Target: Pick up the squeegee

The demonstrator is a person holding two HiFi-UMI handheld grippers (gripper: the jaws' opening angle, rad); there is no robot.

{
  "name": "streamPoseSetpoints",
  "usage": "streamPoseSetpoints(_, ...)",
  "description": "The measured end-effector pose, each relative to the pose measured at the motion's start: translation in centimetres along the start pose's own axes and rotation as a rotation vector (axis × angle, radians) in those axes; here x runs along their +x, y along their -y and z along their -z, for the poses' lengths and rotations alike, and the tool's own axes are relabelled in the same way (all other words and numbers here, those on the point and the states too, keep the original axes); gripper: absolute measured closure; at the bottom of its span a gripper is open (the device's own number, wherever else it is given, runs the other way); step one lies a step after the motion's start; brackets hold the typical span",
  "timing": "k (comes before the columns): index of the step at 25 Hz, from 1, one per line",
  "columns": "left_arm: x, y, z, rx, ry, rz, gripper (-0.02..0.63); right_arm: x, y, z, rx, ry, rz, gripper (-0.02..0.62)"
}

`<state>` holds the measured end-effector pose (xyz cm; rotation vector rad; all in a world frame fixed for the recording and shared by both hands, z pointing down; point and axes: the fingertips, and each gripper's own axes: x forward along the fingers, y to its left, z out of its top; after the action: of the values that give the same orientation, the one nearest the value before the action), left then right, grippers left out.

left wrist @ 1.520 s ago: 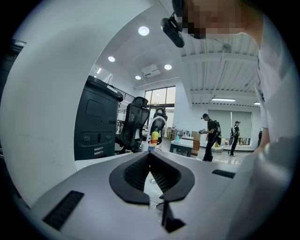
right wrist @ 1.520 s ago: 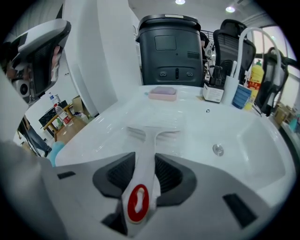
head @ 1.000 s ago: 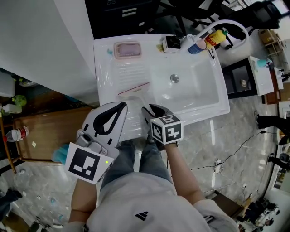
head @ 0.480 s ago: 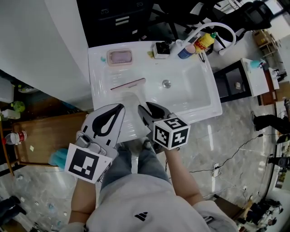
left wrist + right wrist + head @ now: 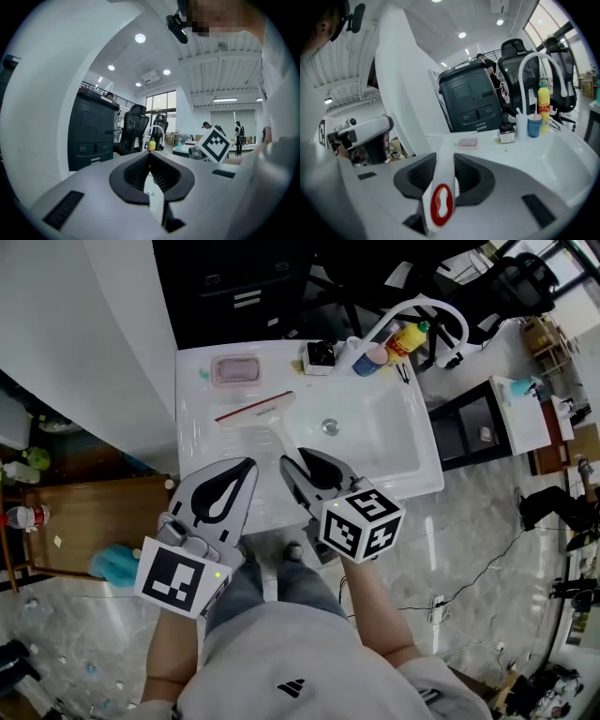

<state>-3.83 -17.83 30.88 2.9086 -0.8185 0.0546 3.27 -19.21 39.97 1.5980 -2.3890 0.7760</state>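
The squeegee (image 5: 255,407) has a red blade and a white handle, and it hangs over the drainboard of the white sink (image 5: 412,486). My right gripper (image 5: 292,461) is shut on the near end of that handle. In the right gripper view the handle (image 5: 442,187), with a red-rimmed hole in it, runs between the black pads (image 5: 468,176) of the right gripper (image 5: 444,161). Beside it on the left, my left gripper (image 5: 247,466) is shut and holds nothing. In the left gripper view, the pads of the left gripper (image 5: 150,158) meet at the tip.
A pink soap dish (image 5: 235,369), a black holder (image 5: 320,355), a blue cup (image 5: 367,362), a yellow bottle (image 5: 411,339) and a white arched faucet (image 5: 431,307) line the sink's far edge. A dark cabinet (image 5: 471,107) and office chairs stand behind. A wooden table (image 5: 75,521) is at left.
The right gripper has risen with the squeegee, lifting it off the drainboard. The left gripper has shifted slightly and stayed shut.
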Motion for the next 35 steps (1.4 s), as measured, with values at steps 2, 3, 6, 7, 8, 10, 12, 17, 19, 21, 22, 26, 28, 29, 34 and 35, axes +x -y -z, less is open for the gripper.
streamPoseSetpoints(2,0.4,0.7,-0.2,0.002,0.002,-0.004,0.597,-0.8,0.0,-0.7,-0.009,0.020,-0.016,0.472)
streamPoseSetpoints(3,0.6,1.1,-0.3,0.005,0.004,-0.006,0.597,-1.3,0.0,-1.1,-0.014,0.029,-0.023,0.472)
streamPoseSetpoints(6,1.1,2.0,-0.7,0.018,0.016,-0.011,0.597,-2.7,-0.1,-2.3,-0.029,0.059,-0.042,0.472)
streamPoseSetpoints(7,1.3,2.3,-0.8,0.018,0.015,-0.012,0.597,-3.1,-0.1,-2.7,-0.033,0.069,-0.049,0.472)
streamPoseSetpoints(8,1.4,2.7,-0.8,0.017,0.012,-0.012,0.597,-3.6,-0.2,-3.1,-0.038,0.080,-0.056,0.472)
streamPoseSetpoints(10,1.8,3.2,-0.9,0.018,0.012,-0.012,0.597,-4.4,-0.3,-3.8,-0.047,0.102,-0.069,0.472)
streamPoseSetpoints(12,2.2,3.9,-1.0,0.022,0.018,-0.011,0.597,-5.4,-0.4,-4.6,-0.056,0.126,-0.082,0.472)
streamPoseSetpoints(17,2.8,5.2,-1.2,0.030,0.022,-0.011,0.597,-7.6,-0.9,-6.3,-0.086,0.181,-0.113,0.472)
streamPoseSetpoints(19,3.0,5.7,-1.4,0.031,0.027,-0.010,0.597,-8.5,-1.0,-6.8,-0.096,0.203,-0.123,0.472)
streamPoseSetpoints(21,3.3,6.1,-1.5,0.031,0.031,-0.008,0.597,-9.4,-1.0,-7.2,-0.103,0.222,-0.131,0.472)
streamPoseSetpoints(22,3.4,6.4,-1.6,0.030,0.034,-0.007,0.597,-9.7,-1.0,-7.4,-0.107,0.230,-0.134,0.472)
streamPoseSetpoints(26,4.0,7.5,-1.9,0.030,0.037,0.004,0.597,-11.1,-0.9,-7.8,-0.129,0.260,-0.142,0.472)
streamPoseSetpoints(28,4.2,7.9,-2.0,0.033,0.042,0.010,0.597,-11.7,-0.9,-8.0,-0.139,0.274,-0.146,0.472)
streamPoseSetpoints(29,4.3,8.2,-2.1,0.035,0.044,0.013,0.597,-12.0,-0.9,-8.1,-0.142,0.282,-0.149,0.472)
streamPoseSetpoints(34,4.8,9.0,-2.2,0.041,0.045,0.022,0.597,-13.1,-0.7,-8.7,-0.134,0.318,-0.164,0.472)
streamPoseSetpoints(35,4.9,9.1,-2.3,0.041,0.045,0.023,0.597,-13.3,-0.6,-8.8,-0.132,0.323,-0.165,0.472)
